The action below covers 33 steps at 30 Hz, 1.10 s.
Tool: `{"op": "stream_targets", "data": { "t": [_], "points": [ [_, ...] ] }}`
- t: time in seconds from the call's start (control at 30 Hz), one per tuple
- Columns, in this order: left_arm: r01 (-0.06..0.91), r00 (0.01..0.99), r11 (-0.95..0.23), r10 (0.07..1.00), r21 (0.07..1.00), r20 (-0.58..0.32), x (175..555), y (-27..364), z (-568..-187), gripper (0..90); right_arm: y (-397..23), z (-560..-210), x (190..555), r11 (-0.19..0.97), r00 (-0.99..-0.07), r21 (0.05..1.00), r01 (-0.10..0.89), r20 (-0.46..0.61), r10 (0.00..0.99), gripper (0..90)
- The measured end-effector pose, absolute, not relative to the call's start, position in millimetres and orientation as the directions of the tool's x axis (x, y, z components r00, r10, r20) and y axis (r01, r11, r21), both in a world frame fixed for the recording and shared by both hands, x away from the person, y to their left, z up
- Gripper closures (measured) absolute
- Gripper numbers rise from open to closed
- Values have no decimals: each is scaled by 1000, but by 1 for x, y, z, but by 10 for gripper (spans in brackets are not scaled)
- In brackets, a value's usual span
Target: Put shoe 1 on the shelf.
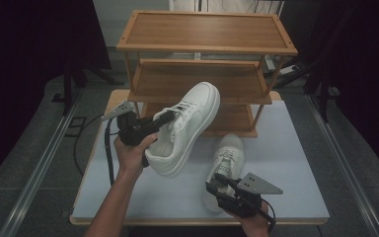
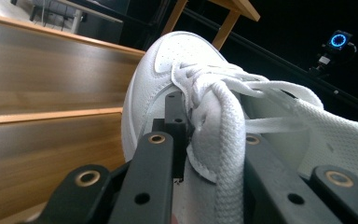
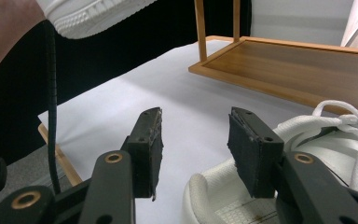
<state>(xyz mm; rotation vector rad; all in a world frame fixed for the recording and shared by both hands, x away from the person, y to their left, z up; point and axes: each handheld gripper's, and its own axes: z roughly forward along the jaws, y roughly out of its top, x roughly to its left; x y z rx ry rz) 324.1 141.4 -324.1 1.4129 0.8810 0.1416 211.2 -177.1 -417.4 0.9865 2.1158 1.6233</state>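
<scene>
Right claw: nearest the high view's lower edge, it sat low over the table's near border, jaws spread with bare tabletop showing between the pads in the right gripper view; released, gripping nothing.
Right claw fingers: one pad hung over bare table, the other stood at the heel collar of the second shoe; whether it touched the collar could not be told.
Second shoe: lay flat on the table just ahead of the right claw, heel toward it, toe toward the rack's foot.
Left claw: raised above the table, left of and above the right claw, clenched on the lifted shoe at its laced throat, laces draped over one jaw in the left gripper view.
Lifted shoe: hung in the air from the left claw, tilted, toe up and away toward the rack's middle shelf, heel down toward the person; its ribbed sole edge showed at the top of the right gripper view, well above the right claw.
Rack: wooden, three shelves, just beyond both claws; the middle shelf's front edge stood near the lifted toe.
Bottom shelf: its raised rim ran just ahead of the right claw, bare wood behind it.
Table: pale top, open room right of the second shoe and between the two claws; its left edge lay under the left claw's cable.
</scene>
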Motion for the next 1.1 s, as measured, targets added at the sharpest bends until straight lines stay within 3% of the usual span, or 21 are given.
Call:
{"op": "stream_targets", "data": {
  "t": [0.43,1.1],
  "points": [
    [409,673,226,579,884,-459,344,130,-315,822,-176,-418,211,129,-722,934,334,165,672,534],
    [394,557,278,686,876,-468,390,121,-301,820,-176,-413,206,117,-726,943,312,158,669,530]
  ]
}}
